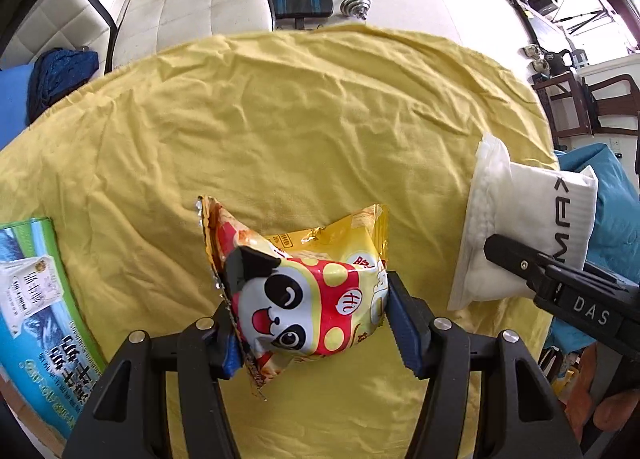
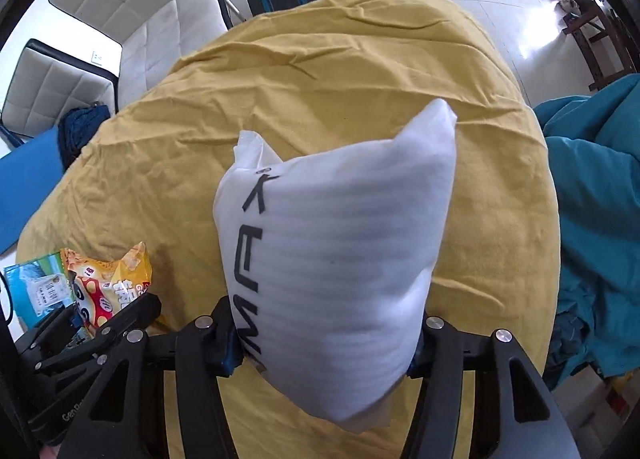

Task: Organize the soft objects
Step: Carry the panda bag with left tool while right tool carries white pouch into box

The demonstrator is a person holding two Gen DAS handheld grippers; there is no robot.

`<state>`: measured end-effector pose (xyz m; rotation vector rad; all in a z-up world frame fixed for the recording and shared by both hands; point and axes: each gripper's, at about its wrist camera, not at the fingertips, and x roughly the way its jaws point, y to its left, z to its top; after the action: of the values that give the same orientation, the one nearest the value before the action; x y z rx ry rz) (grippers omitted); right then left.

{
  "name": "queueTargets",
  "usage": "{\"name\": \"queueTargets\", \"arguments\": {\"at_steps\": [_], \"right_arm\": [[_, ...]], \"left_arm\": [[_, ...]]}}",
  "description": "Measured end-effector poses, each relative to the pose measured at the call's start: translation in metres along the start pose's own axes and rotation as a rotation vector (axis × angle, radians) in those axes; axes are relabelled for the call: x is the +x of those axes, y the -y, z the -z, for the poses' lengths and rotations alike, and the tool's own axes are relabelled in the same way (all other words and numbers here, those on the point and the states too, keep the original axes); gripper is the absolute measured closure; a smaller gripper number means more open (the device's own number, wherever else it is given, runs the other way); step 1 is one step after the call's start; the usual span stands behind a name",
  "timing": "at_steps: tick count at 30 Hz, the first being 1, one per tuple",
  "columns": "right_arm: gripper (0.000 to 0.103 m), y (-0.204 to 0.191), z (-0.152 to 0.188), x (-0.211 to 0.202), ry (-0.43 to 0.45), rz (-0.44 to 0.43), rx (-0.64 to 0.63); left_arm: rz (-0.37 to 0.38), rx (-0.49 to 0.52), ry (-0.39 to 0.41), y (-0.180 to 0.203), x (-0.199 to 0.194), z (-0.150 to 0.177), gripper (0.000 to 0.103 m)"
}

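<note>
My left tongs (image 1: 308, 323) are closed on the panda snack bag (image 1: 304, 291), pinching it at its lower half, so the bag stands up above the yellow cloth (image 1: 280, 119) that covers the bench; my right tongs (image 2: 326, 343) hold the white foam pouch (image 2: 336, 259) in the same way, with its far corners pointing away from me. Both things seem lifted a little, though I cannot tell for sure if their lower ends touch the cloth.

The snack bag looks light and puffy, full of air, with crinkly slippery foil; I judge that a hard squeeze could crush what is inside, so a hold near the sealed edge would be safer than on the belly. The pouch looks very light and soft; it bends around my pads, and its smooth surface could slide out if I tilt it quickly; a grip across the middle seems best.

A green and blue packet (image 1: 36, 299) lies at the left edge of the bench, near the snack bag.
</note>
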<state>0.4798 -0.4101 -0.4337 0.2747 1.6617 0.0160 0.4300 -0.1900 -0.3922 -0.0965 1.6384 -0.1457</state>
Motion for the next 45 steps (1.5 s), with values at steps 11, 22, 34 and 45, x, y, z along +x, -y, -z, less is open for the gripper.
{"name": "queueTargets", "arguments": {"at_steps": [11,22,34,45], "right_arm": [[0.044,-0.023,0.074,-0.056,0.083,-0.088,-0.036],[0.044,-0.088,0.159,-0.099,0.135,-0.169,-0.128],[0.044,-0.219,0.240,-0.131,0.191,-0.215,-0.260],[0.044,-0.347,0.292,-0.085,0.120,-0.268,-0.388]], "left_arm": [[0.025,0.026,0.140,-0.009,-0.078,0.034,0.046],[0.050,0.020,0.255,-0.052,-0.150,0.107,0.046],[0.060,-0.069,0.326,-0.172,-0.207,0.182,0.046],[0.041,-0.231,0.314,-0.313,-0.217,0.215,0.046]]}}
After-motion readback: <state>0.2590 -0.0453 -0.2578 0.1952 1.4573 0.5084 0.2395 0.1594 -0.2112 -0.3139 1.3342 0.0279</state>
